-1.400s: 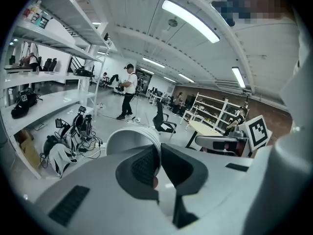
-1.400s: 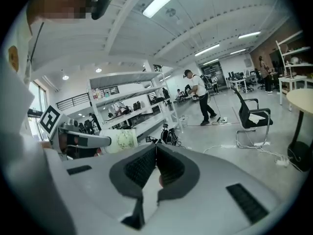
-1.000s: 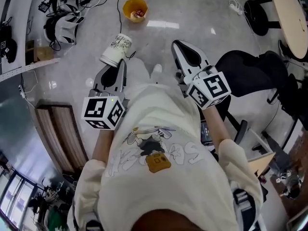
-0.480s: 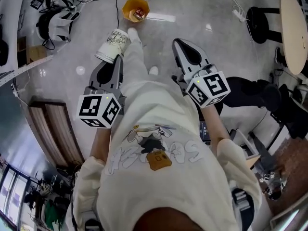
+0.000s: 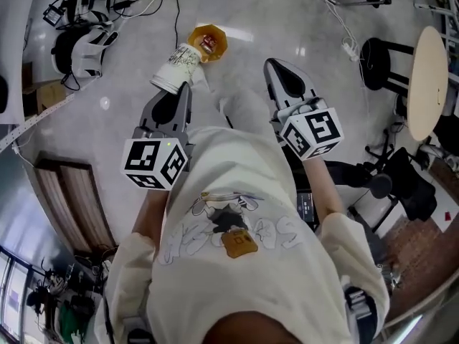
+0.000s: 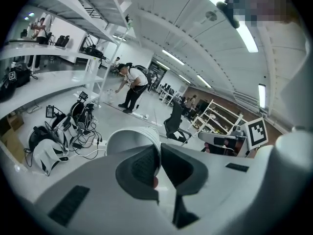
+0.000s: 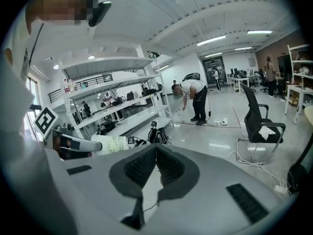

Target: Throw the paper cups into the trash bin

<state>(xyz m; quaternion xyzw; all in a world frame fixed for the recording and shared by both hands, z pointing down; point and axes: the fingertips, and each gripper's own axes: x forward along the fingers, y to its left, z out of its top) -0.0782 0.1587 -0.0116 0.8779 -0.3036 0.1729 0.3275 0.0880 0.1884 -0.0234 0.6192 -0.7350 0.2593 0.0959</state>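
The white printed paper cup [image 5: 174, 67] is held off the floor, its wall pinched between the nearly closed jaws of the left gripper [image 5: 183, 89], just short of the small orange trash bin [image 5: 209, 40]; let go here, it would likely drop beside the bin's narrow mouth; the right gripper [image 5: 275, 67] is closed on nothing; a black cable [image 5: 176, 9] and white headgear [image 5: 82, 45] lie nearby, clear of the path.

My paper cup [image 5: 174, 68] looks matt white with printing, the floor [image 5: 129, 84] is glossy and polished, and my left gripper [image 5: 183, 88] is smooth grey plastic with ribbed dark pads [image 6: 142, 168].
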